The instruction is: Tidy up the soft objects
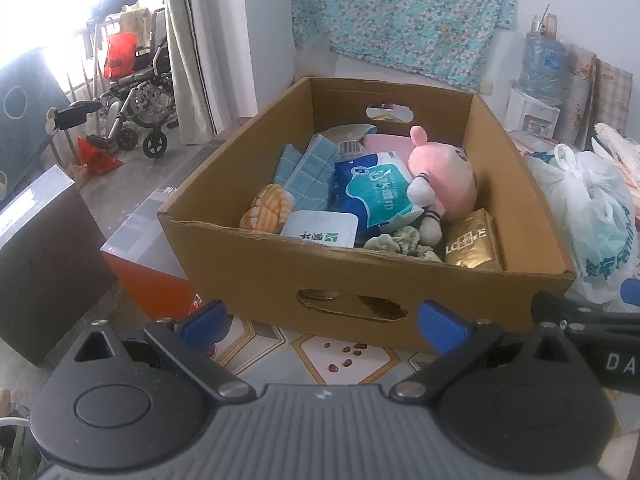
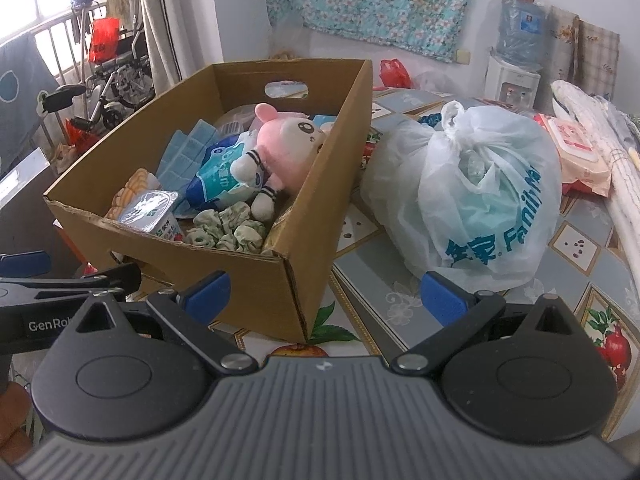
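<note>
— So, where do both grippers stand?

— Both hover in front of the cardboard box, holding nothing. The left gripper has its blue fingertips spread wide apart, and the right gripper is spread just as wide, nearer the box's right corner.

— And the soft things?

— Inside the box. A pink plush doll lies toward the right wall, resting on a blue wipes pack. Near the front wall sit green scrunchies, with a gold packet in the near right corner. On the left are an orange striped plush and folded blue cloths, and a sealed white cup tilts against the front wall.

— Anything outside it?

— 1 knotted white plastic bag sits on the patterned tablecloth, just right of the box.
</note>
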`<act>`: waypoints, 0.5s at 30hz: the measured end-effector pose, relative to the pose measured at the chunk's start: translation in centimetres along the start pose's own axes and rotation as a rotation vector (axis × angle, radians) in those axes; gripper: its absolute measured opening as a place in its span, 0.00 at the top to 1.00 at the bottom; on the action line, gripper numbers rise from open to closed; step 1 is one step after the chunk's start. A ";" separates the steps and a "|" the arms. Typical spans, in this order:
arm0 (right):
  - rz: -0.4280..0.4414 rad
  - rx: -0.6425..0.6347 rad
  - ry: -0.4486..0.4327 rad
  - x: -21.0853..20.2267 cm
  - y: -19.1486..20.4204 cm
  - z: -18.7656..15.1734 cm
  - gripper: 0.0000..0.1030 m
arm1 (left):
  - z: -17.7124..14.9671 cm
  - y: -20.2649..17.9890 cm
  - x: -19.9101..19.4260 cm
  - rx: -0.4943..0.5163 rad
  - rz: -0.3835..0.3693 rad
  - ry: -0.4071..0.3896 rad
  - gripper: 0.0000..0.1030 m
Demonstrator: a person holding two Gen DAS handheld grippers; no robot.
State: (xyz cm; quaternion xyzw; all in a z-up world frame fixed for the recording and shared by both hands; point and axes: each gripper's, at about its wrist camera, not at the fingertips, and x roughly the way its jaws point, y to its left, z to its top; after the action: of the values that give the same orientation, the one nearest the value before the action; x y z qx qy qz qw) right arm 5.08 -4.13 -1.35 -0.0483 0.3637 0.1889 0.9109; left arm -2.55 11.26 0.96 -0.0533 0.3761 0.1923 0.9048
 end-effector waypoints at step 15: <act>-0.004 -0.008 0.004 0.2 0.3 0.4 0.01 | 0.0 0.4 0.1 -0.009 -0.003 0.003 0.01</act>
State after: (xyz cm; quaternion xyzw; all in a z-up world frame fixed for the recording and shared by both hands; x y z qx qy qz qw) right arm 5.38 -3.71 -1.20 -0.0532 0.3647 0.1883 0.9103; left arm -2.64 11.62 0.94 -0.0585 0.3766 0.1924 0.9043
